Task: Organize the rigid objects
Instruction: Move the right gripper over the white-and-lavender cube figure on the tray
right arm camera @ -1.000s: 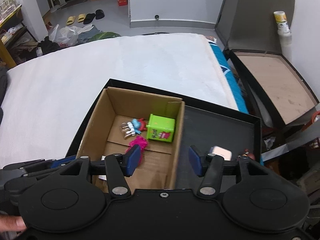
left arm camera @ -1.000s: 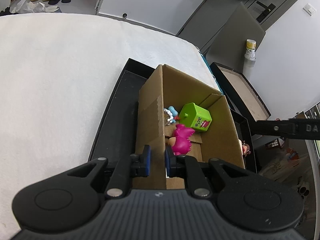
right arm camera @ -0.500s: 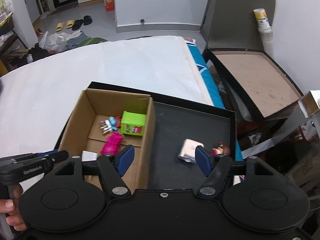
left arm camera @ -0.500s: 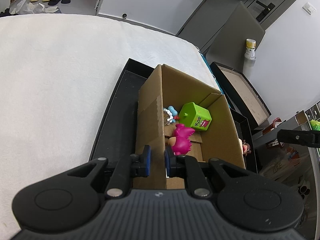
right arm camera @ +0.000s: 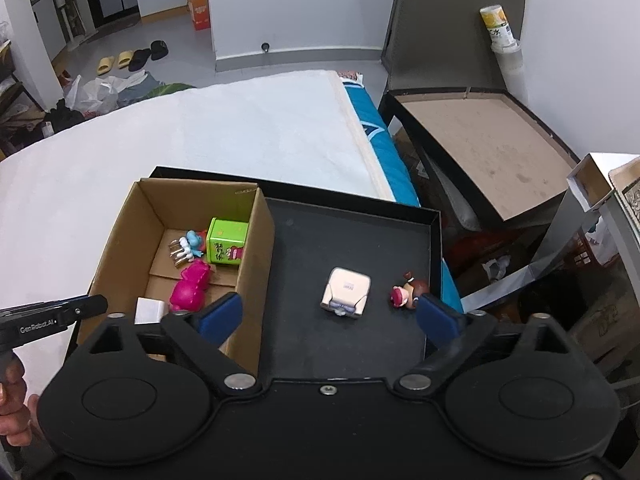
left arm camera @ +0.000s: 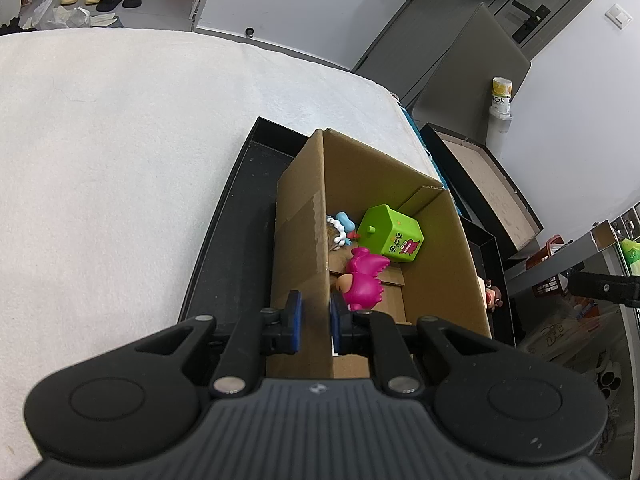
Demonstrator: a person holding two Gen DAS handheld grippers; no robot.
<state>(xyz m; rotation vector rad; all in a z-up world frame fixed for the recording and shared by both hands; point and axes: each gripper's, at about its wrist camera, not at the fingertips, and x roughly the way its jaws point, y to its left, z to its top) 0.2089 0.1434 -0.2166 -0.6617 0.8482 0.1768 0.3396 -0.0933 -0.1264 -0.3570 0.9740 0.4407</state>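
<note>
Toys are partly sorted: the cardboard box point(right arm camera: 256, 264) standing in the black tray point(right arm camera: 352, 240) on the white bed point(right arm camera: 240, 140) already holds a green cube point(right arm camera: 226, 242), a pink figure point(right arm camera: 191, 284), a small blue-and-white figure point(right arm camera: 188, 246) and a white block point(right arm camera: 149, 310). By my reckoning two pieces remain, a white pouch-like item point(right arm camera: 346, 291) and a little red-and-brown doll point(right arm camera: 408, 293), both lying on the bare tray floor beside the box.

The left gripper point(left arm camera: 315, 320) is nearly closed, pinching the box's near wall. The right gripper point(right arm camera: 328, 316) hangs wide open and empty above the two leftovers.

Only the right wrist view shows the white item; the left view hides it behind the box wall and catches just the doll point(left arm camera: 491, 296).
</note>
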